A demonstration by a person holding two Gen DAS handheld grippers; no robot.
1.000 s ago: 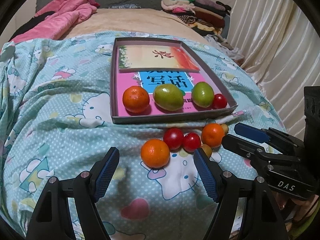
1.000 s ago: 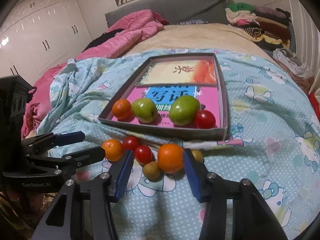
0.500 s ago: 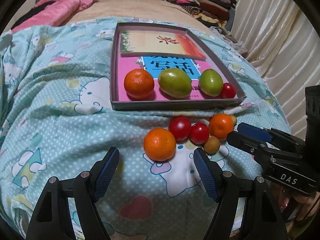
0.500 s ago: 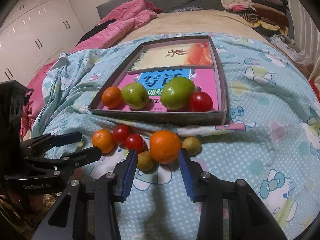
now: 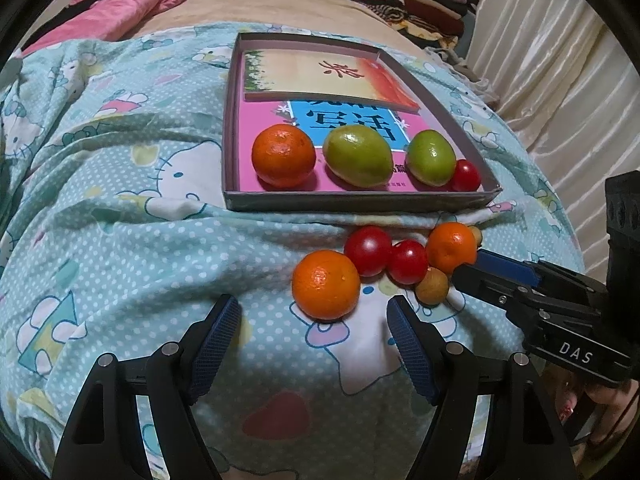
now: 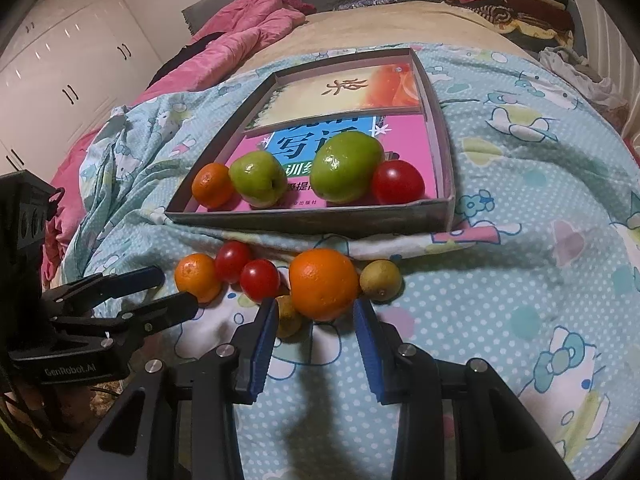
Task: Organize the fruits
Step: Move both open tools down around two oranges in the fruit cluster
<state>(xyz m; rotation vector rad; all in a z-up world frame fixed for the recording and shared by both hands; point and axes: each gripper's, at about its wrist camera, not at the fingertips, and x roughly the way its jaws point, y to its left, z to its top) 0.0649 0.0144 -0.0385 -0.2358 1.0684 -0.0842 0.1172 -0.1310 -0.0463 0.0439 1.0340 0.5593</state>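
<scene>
Four fruits already sit in the box (image 5: 360, 202); six more lie on the bed just before it. Right claw (image 6: 316, 340), wide open and empty, straddles an orange (image 6: 323, 289); left claw (image 5: 314, 344) gapes empty behind another orange (image 5: 326, 284).

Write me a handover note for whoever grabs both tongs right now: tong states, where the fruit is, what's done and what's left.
Left tongs: open, empty, just short of the nearer loose orange mandarin.
Right tongs: open, empty, closing in around the other loose orange mandarin, not gripping.
Done: in the shallow grey cardboard tray, one orange mandarin, two green fruits, one red tomato.
Left on the blue dotted bedsheet: both loose mandarins, two red tomatoes, two small brownish-yellow fruits.
</scene>
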